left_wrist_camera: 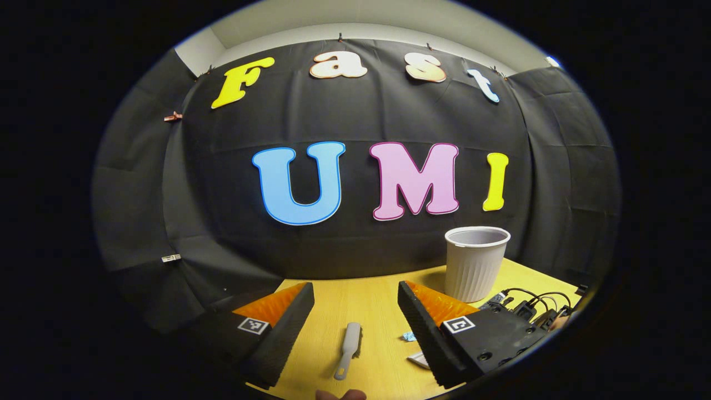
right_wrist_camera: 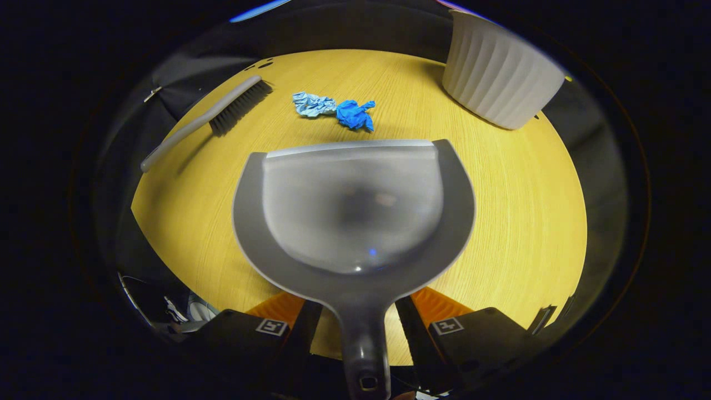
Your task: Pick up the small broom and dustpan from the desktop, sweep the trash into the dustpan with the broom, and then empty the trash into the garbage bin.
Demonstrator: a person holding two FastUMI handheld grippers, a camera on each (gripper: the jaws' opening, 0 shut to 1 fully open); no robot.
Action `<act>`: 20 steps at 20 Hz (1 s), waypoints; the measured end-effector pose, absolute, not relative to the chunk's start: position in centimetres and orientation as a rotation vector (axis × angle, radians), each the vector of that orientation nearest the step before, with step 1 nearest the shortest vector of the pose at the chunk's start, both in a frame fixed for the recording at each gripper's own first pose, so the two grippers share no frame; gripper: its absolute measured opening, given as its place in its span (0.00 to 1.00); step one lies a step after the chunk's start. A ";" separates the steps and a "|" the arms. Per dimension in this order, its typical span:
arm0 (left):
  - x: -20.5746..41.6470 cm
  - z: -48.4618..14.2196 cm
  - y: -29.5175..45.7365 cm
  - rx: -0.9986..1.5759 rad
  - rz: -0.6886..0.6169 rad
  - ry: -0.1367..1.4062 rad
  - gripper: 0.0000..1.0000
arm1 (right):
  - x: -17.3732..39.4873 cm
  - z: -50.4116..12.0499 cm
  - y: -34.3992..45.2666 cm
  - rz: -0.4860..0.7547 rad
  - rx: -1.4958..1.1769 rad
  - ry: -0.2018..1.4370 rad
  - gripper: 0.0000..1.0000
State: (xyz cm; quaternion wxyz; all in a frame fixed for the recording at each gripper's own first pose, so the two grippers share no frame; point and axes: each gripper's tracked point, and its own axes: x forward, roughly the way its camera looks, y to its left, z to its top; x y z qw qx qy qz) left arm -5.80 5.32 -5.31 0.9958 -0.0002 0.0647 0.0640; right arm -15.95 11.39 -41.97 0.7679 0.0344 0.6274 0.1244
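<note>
In the left gripper view my left gripper [left_wrist_camera: 355,293] is open above the yellow desktop [left_wrist_camera: 377,311], nothing between its fingers. The small grey broom [left_wrist_camera: 347,350] lies flat on the desk below and between them, handle toward me. In the right gripper view my right gripper [right_wrist_camera: 361,325] is shut on the handle of the grey dustpan [right_wrist_camera: 353,205], whose open lip faces away from me. Just beyond that lip lies the trash [right_wrist_camera: 336,109], two crumpled blue scraps. The broom [right_wrist_camera: 205,119] rests at the far left, bristles down. The white ribbed garbage bin [right_wrist_camera: 500,72] stands at the far right.
The bin [left_wrist_camera: 476,264] stands upright on the desk to the right of my left gripper, with a tangle of black cables [left_wrist_camera: 533,304] beside it. A blue scrap [left_wrist_camera: 409,336] peeks out by the right finger. Black cloth walls close the desk's far side.
</note>
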 end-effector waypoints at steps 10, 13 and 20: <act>-4.2 -9.1 6.1 -0.030 0.078 0.218 0.98 | -15.6 -40.8 10.0 0.358 -0.003 1.338 0.36; -3.2 -11.6 6.2 -0.061 0.041 0.299 0.98 | -15.5 -40.4 9.0 0.386 -0.035 1.320 0.36; -1.4 -21.5 5.3 -0.086 -0.093 0.644 0.99 | -15.0 -40.2 7.5 0.497 -0.065 1.303 0.31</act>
